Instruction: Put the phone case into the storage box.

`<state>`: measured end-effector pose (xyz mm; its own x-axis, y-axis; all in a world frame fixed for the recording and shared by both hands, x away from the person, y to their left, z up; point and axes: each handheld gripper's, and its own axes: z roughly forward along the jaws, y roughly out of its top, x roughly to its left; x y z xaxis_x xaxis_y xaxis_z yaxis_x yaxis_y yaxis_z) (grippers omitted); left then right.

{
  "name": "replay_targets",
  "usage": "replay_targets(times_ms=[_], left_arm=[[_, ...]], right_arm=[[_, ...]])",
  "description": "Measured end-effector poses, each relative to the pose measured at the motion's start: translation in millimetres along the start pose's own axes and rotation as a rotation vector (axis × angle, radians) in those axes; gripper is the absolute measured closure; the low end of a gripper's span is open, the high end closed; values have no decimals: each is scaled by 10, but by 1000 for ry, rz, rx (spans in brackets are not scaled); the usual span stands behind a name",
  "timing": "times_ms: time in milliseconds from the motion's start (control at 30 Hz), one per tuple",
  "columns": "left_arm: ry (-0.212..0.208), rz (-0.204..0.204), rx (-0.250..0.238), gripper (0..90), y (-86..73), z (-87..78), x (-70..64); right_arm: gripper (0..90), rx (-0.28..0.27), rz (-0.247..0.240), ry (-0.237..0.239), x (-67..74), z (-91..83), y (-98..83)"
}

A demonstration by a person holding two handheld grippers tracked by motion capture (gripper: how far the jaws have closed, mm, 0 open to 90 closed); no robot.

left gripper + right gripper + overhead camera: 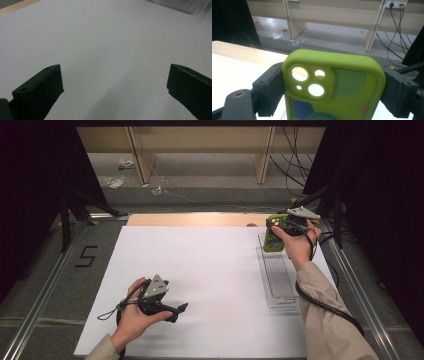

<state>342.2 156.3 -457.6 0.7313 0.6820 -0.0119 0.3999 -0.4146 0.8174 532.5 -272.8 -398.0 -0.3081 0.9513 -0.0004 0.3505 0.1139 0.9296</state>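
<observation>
Nearest the camera, at the front edge of the white sheet (200,285) that covered the table, the person's left hand (131,317) held the left gripper (176,312) just above the sheet, left of the middle. Its two jaws stood wide apart with nothing between them; the left gripper view showed this plainly, with bare white sheet in the gap and a corner of the clear tray (180,4) at the top edge.

One clear tray (278,275) lay along the right edge of the sheet, long side running front to back, ribbed on its floor. The right forearm in a tan sleeve (327,320) reached up beside it.

At the far end of the tray, the right hand (295,245) held the right gripper (274,231), and its jaws were closed on the two side edges of one green phone case (272,237), lifted over the tray's far end. From above the case looked small. The right gripper view showed what the high view did not: the case (342,82) had three round camera openings, with darker green and blue patches on its back.

Beyond the sheet, a strip of bare wood (195,219) marked the table's far edge, then grey floor (210,175) with cables (292,165) and two wooden legs.
</observation>
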Motion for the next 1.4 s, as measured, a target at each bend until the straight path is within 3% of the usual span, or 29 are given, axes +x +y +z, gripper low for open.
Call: replay_targets(times_ms=[1400], left_arm=[[-1,-2,-2,0,-3,-2,2]], right_arm=[[171,30,-7,-27,54,211,-21]])
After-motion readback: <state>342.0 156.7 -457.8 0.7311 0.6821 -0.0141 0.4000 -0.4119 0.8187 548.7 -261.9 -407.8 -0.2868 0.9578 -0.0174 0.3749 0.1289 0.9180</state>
